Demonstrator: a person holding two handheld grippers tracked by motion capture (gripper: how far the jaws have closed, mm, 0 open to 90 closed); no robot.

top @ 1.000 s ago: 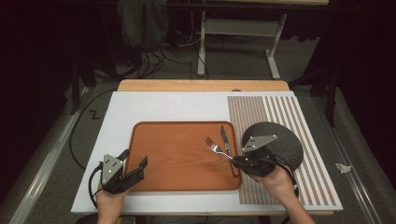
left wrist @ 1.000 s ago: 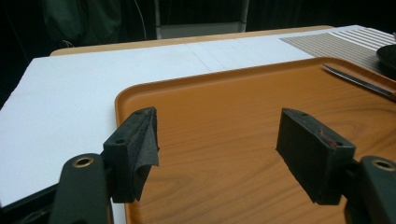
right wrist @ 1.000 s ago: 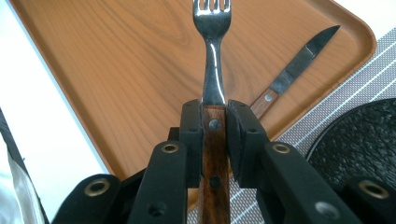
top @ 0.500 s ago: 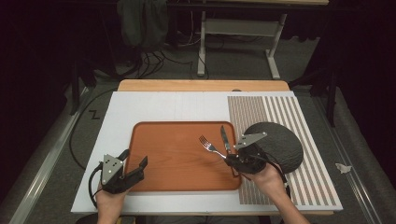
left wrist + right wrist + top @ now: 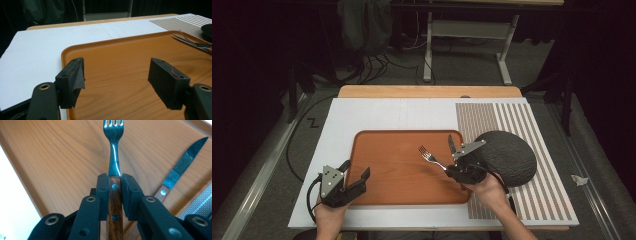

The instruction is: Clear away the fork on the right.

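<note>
A person's right gripper [image 5: 115, 192] carries a fork [image 5: 113, 152] over a wood-grain tray [image 5: 402, 172], its black jaws clamped tight on the fork's riveted wooden handle, the steel neck and tines jutting forward toward the tray's middle. The fork sits above the right half of the tray, just left of a knife [image 5: 451, 145] that lies flat near the tray's right rim — a dark blade on a matching wooden, riveted handle. The step in hand looks like the placing of cutlery on the tray: the fork is held, not yet set down. The next move, by this reading, calls for lowering the fork until it lies level on the tray, parallel to or clear of the knife, and only then parting the jaws so the slim handle does not roll or skid on the smooth surface. The left gripper [image 5: 117, 77] waits at the tray's near left corner, its jaws wide apart with nothing between them, one pad showing a loose flap of dark lining. The tray is a rounded rectangle with a low raised lip, glossy orange-brown; it rests on a matt white board [image 5: 377, 115]. To the right lies a striped placemat [image 5: 512, 120] bearing a dark, rough-textured round plate [image 5: 512, 155] — well within reach of the working hand.
</note>
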